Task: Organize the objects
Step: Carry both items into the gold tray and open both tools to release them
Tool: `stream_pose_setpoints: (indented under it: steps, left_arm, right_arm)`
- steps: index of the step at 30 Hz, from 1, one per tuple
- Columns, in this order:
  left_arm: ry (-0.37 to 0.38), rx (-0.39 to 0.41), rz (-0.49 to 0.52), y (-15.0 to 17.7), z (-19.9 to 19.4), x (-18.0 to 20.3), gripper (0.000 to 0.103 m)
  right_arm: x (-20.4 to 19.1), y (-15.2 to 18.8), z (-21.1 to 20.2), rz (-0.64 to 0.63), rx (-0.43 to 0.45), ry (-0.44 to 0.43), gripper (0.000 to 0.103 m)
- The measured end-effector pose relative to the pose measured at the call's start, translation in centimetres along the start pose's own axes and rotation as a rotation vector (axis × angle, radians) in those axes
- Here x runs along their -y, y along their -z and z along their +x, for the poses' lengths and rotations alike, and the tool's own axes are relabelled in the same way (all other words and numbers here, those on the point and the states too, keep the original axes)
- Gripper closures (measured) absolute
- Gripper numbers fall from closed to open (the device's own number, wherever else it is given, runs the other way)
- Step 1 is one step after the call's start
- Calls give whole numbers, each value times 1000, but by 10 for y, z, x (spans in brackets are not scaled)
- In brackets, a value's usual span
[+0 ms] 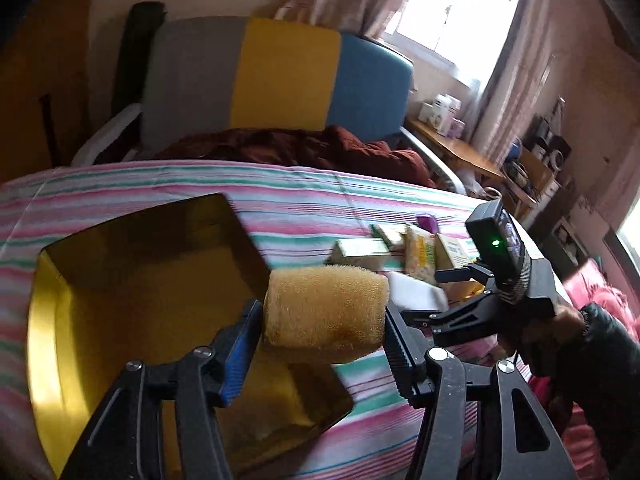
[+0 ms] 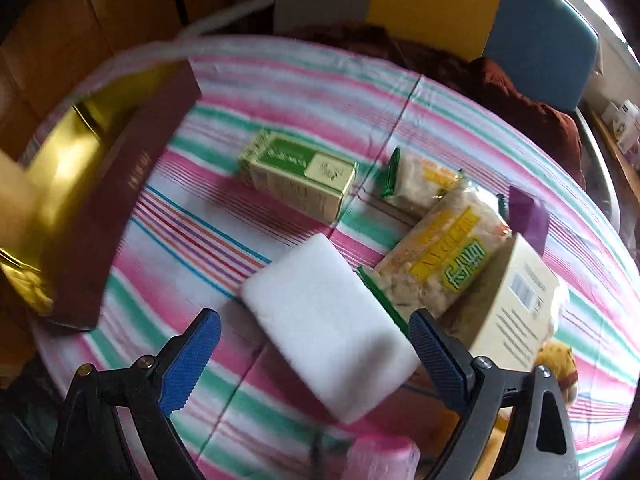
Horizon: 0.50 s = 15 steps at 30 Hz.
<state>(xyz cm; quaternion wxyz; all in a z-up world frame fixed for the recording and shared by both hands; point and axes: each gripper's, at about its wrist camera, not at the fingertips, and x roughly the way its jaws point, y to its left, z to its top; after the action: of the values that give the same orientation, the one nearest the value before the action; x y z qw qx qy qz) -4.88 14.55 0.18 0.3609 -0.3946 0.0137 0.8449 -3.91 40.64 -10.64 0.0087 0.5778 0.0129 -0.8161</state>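
Left gripper (image 1: 324,316) pinches a yellow sponge (image 1: 326,312) just over the gold box's (image 1: 52,320) near corner. Carry it inward past the rim before releasing. Right gripper (image 2: 314,344), jaws spread and empty, hangs above the white sponge (image 2: 324,328); square both pads to its long sides before closing.

It was a bedroom in a home: a bed (image 1: 280,200) under a striped sheet, with a grey, yellow and blue headboard (image 1: 280,76) at twelve o'clock. Pink curtains (image 1: 516,92) framed a bright window (image 1: 452,8) at one o'clock, above a cluttered wooden side table (image 1: 460,148).
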Motion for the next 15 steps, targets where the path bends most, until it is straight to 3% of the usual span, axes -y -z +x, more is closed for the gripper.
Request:
stream_pose_setpoints:
  steps: [3, 6, 12, 15]
  left_arm:
    - [-34, 8, -33, 9, -10, -18, 42]
    - [-64, 9, -67, 17, -16, -36, 41]
    - [-108, -5, -122, 34, -22, -61, 41]
    - [-119, 12, -121, 36, -28, -64, 42]
  right_arm:
    - [-8, 1, 3, -27, -21, 43, 17]
    - [-9, 1, -5, -11, -5, 35, 36]
    - [-23, 3, -13, -17, 24, 13, 40]
    - [-37, -4, -28, 1, 87, -15, 40]
